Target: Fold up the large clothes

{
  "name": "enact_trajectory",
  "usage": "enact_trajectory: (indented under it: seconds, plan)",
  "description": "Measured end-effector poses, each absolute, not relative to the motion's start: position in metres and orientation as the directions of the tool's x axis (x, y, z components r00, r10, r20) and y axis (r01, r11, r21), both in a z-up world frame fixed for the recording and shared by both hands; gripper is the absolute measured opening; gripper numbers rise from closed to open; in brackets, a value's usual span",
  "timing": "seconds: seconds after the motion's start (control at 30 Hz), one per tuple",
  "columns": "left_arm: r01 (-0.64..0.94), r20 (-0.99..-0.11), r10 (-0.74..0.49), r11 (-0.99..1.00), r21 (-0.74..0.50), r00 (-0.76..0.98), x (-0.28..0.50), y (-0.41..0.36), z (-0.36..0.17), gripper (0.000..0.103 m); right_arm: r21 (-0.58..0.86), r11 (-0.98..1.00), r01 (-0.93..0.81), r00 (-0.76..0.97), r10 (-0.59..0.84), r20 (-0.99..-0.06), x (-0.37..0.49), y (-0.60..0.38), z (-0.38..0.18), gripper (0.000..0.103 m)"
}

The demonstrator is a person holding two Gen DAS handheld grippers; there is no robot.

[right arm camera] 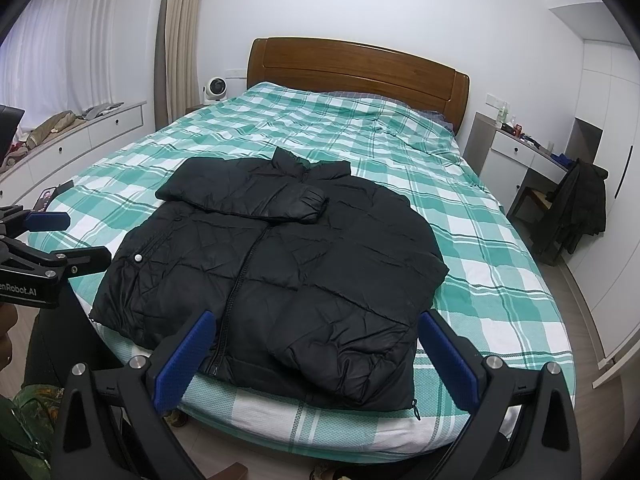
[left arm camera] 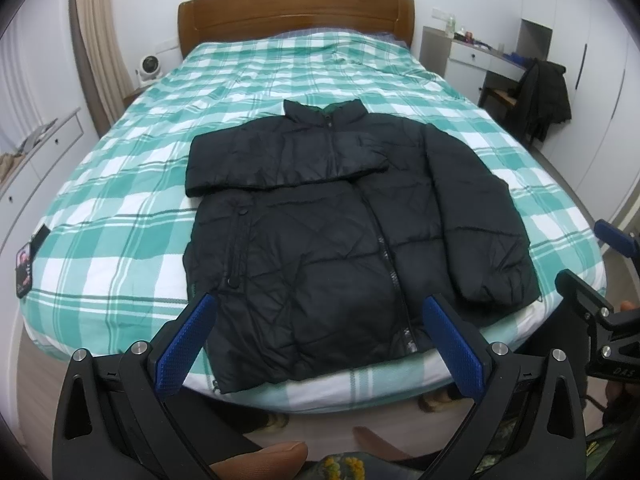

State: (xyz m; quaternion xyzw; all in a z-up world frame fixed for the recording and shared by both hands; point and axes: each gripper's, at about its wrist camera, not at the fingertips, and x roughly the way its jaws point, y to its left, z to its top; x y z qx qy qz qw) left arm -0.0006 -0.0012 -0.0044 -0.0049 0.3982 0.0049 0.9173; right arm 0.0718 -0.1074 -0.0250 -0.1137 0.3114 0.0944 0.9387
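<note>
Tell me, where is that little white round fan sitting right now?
The small white round fan stands on a low bedside stand left of the brown wooden headboard, beside the beige curtain; the left wrist view shows it there too.

- The left gripper [left arm camera: 316, 312] is held level, its jaws spread wide, nothing between its blue pads [left arm camera: 188, 340].
- The right gripper [right arm camera: 316, 330] is likewise wide open and empty, beside the left one.
- A fingertip [left arm camera: 260, 458] shows under the left gripper.
</note>
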Motion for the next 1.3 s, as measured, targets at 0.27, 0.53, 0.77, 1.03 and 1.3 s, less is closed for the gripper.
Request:
enact_trajectory:
  seconds: [0.27, 0.53, 0.77, 1.03, 1.3]
  plan:
    - [-0.011, -0.733, 0.026, 1.0, 0.025, 0.68, -0.0006, -0.0023, -0.0037, 0.103, -0.157, 0.955, -0.253, 0.788, 0.109, -0.605, 0.0713, -0.1053, -0.0266, 0.103]
    - [-0.007, -0.723, -0.014, 1.0, -0.026, 0.691, -0.001, -0.0014, -0.0037, 0.103, -0.159, 0.954, -0.254, 0.789, 0.109, -0.605, 0.0693, -0.1036, -0.0276, 0.103]
    - [-0.008, -0.723, -0.012, 1.0, -0.024, 0.691, -0.0012, -0.0023, -0.004, 0.103, -0.159, 0.954, -0.255, 0.788, 0.109, -0.606, 0.0696, -0.1036, -0.028, 0.103]
    - [-0.008, -0.726, -0.001, 1.0, -0.009, 0.688, -0.0015, -0.0029, -0.0041, 0.103, -0.159, 0.953, -0.259, 0.784, 0.112, -0.61, 0.0686, -0.1031, -0.0299, 0.103]
    - [-0.006, -0.731, 0.016, 1.0, 0.015, 0.683, -0.0017, -0.0029, -0.0046, 0.103, -0.157, 0.953, -0.26, 0.784, 0.113, -0.61, 0.0692, -0.1028, -0.0298, 0.103]
